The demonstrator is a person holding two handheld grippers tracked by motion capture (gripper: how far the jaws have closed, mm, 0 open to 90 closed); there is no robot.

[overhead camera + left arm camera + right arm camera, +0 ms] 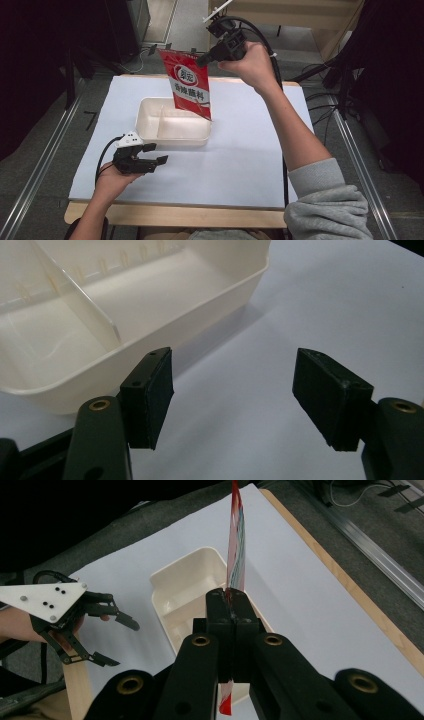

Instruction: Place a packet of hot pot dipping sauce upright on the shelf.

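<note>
- High view: the right gripper [200,61] has its jaws clamped on the upper edge of a red sachet [189,85] with a white label and white characters, hanging tilted above the white divided tray [150,131].
- The left gripper [156,154] rests with jaws apart, just beside the tray's near wall.
- Right gripper view: the sachet [236,540] shows edge-on, thin and flat.

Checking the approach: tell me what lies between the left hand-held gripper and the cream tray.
Only bare white table cover separates the open left hand-held gripper from the cream plastic divided tray, per its own view.
</note>
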